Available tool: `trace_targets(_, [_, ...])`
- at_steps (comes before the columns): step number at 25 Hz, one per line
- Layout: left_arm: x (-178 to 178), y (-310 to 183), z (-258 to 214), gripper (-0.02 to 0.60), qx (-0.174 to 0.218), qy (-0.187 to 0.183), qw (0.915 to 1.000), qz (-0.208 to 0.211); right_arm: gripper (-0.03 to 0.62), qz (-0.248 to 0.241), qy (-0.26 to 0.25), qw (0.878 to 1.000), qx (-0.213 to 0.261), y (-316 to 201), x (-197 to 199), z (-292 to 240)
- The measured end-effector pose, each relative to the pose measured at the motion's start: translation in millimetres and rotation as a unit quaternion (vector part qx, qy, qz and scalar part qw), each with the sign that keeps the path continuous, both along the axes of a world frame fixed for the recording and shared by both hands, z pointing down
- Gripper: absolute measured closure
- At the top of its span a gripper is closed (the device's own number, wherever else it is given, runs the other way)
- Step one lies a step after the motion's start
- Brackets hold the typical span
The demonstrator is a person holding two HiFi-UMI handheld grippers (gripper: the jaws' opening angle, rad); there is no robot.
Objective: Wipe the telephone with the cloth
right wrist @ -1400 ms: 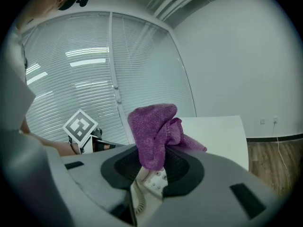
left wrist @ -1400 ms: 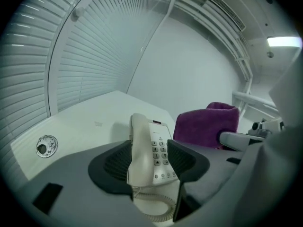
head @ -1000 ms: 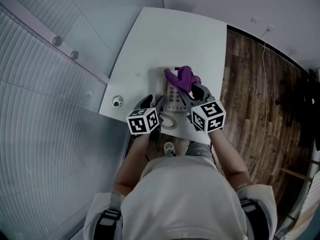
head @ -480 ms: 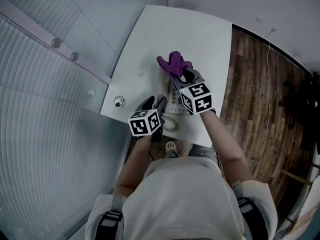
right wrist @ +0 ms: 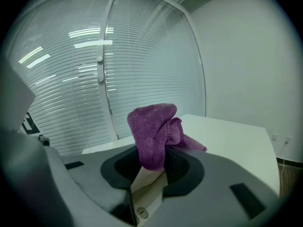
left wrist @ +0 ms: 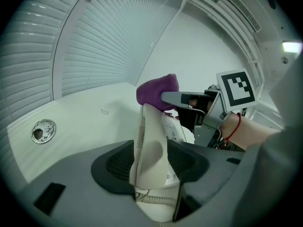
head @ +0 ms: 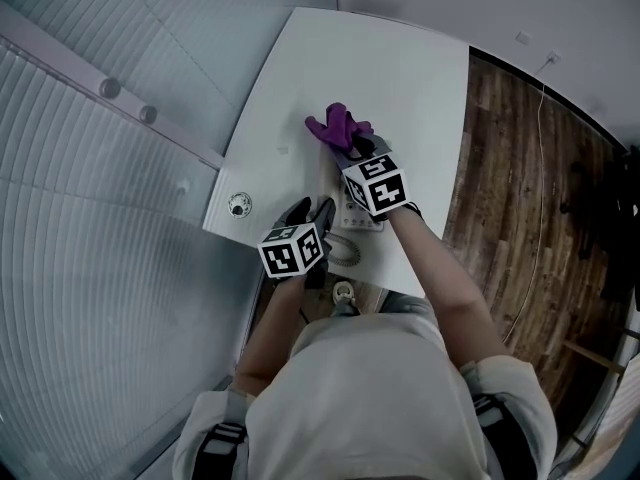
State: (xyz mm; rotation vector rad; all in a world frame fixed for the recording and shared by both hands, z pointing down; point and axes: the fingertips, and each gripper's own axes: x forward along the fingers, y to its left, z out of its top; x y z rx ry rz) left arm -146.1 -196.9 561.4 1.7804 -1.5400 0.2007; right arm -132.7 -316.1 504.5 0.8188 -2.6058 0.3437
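Note:
A cream telephone (head: 353, 216) lies on the white table (head: 400, 78), mostly hidden under the grippers. My left gripper (head: 313, 210) is shut on its handset (left wrist: 150, 148) at the near end, and the keypad (left wrist: 177, 132) shows just right of the handset. A purple cloth (head: 337, 128) is bunched in my right gripper (head: 352, 150), which is shut on it. The cloth (left wrist: 156, 91) rests against the far tip of the handset. In the right gripper view the cloth (right wrist: 151, 126) hangs between the jaws above a cream part of the phone (right wrist: 147, 188).
The coiled cord (head: 341, 252) lies at the table's near edge. A round metal grommet (head: 236, 204) sits at the near left corner. Slatted blinds (head: 90, 218) run along the left. Wood floor (head: 510, 198) lies right of the table.
My right gripper has carried the cloth away from me along the telephone, towards its far end. The left gripper has stayed on the handset.

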Motion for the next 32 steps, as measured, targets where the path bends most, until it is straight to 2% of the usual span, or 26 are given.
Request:
trace_targets(5, [-4,5,3,0.364,-0.004,0.005,1.0000,-0.005,0.468,-0.019,0.028,0.999,-0.019,9,-8,19])
trace_targets(16, [-7,19,6,0.365,-0.009,0.011,0.9998,-0.011,0.468,-0.033,0.056,0.998,-0.021,18,-6,29])
trace_targets(32, [-8,39,6,0.365,-0.011,0.004,0.9998,-0.014,0.468,-0.050,0.068,0.996,-0.019,57,6,35])
